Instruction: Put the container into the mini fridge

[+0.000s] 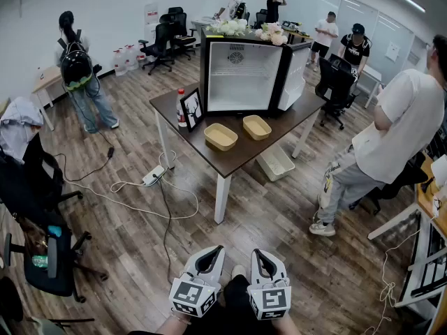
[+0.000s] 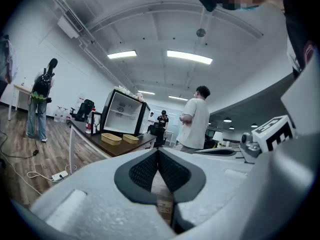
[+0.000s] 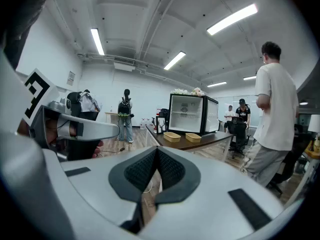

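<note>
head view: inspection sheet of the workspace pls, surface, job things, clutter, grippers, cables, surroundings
surface: dark brown table top on white legs, well ahead of the grippers
job's things: tan oblong container and second tan container side by side on the table; black mini fridge behind them, door open
clutter: black picture frame, red-capped bottle, white flowers on the fridge
grippers: left gripper and right gripper both shut, empty
cables: white power strip on the floor, cords trailing
surroundings: person in white shirt, person with backpack, black office chair
</note>
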Available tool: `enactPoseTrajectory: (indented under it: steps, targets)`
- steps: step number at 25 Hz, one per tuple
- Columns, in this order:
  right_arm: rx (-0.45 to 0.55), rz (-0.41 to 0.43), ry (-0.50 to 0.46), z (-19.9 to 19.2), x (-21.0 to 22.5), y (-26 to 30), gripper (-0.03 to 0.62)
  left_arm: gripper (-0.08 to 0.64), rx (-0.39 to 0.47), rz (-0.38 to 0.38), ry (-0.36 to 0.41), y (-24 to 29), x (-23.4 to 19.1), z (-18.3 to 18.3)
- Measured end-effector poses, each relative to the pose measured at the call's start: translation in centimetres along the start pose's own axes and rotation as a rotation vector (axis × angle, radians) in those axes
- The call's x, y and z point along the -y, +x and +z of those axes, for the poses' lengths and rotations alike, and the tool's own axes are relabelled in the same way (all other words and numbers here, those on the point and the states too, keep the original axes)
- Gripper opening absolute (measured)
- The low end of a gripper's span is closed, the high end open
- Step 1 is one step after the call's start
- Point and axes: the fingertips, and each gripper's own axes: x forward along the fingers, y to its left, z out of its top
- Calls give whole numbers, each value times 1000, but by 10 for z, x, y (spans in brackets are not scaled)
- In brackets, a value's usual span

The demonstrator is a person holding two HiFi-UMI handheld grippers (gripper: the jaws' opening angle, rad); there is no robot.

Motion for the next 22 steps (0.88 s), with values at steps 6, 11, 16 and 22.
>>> enactPoseTrajectory:
  steps: [6, 11, 16, 22]
  targets:
    - [-1, -12, -19, -4, 4, -3, 6, 9, 3, 6, 5, -4, 0, 0]
    - [5, -4, 6, -4, 10, 1, 6, 9, -11, 11, 0, -1, -2, -5]
    - [20, -29, 0, -3, 26, 17, 8, 9, -22, 41, -4, 12, -11, -7]
    - [6, -11, 42, -8, 57, 52, 8, 9, -48, 83, -14, 47, -27, -11]
